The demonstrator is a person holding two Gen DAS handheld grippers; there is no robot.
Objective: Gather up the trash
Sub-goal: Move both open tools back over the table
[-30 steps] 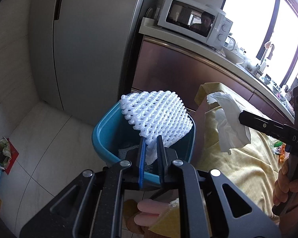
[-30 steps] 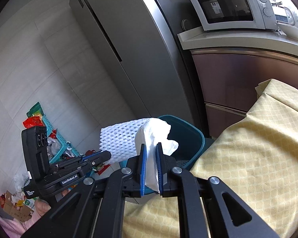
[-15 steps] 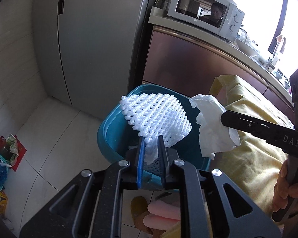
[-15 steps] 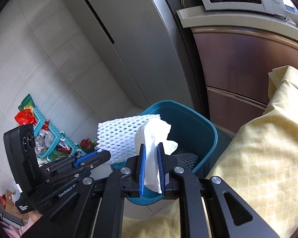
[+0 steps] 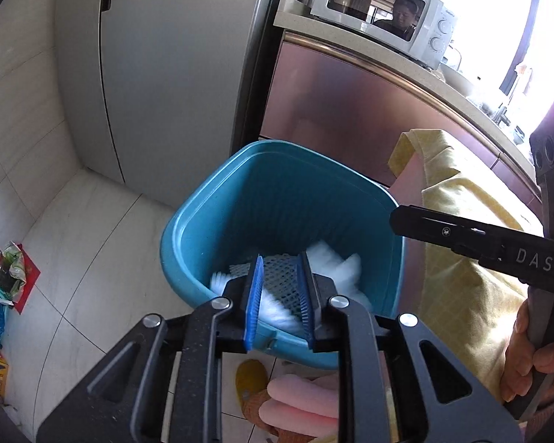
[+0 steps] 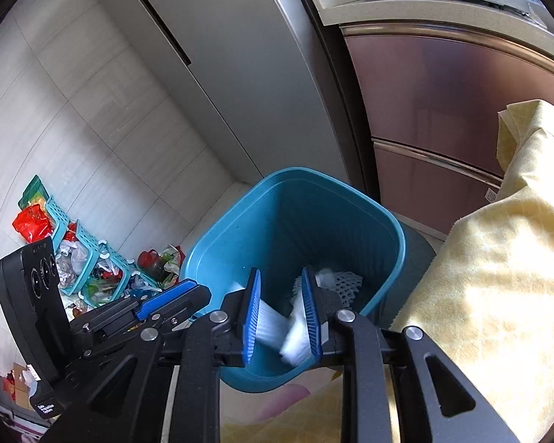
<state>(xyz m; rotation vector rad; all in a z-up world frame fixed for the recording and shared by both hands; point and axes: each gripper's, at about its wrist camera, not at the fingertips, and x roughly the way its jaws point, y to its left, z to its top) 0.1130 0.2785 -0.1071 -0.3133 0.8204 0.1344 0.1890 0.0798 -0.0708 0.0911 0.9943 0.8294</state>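
Foam net [image 5: 277, 280] and tissue [image 6: 295, 336] dropped into bin [image 5: 210, 221] (blurred); both grippers [image 5: 279, 302] [image 6: 280, 317] opening, empty

Falling white trash [image 6: 295, 332] motion-blurred

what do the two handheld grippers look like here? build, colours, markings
Both are matte black with cut-out linkage arms, silver pivot screws and blue ribbed pads on the fingers. The left gripper also shows side-on in the right wrist view, with a black camera block and a small white label. The right gripper bears white "DAS" lettering, visible from the left wrist view. No cables visible; no sleeve in view.
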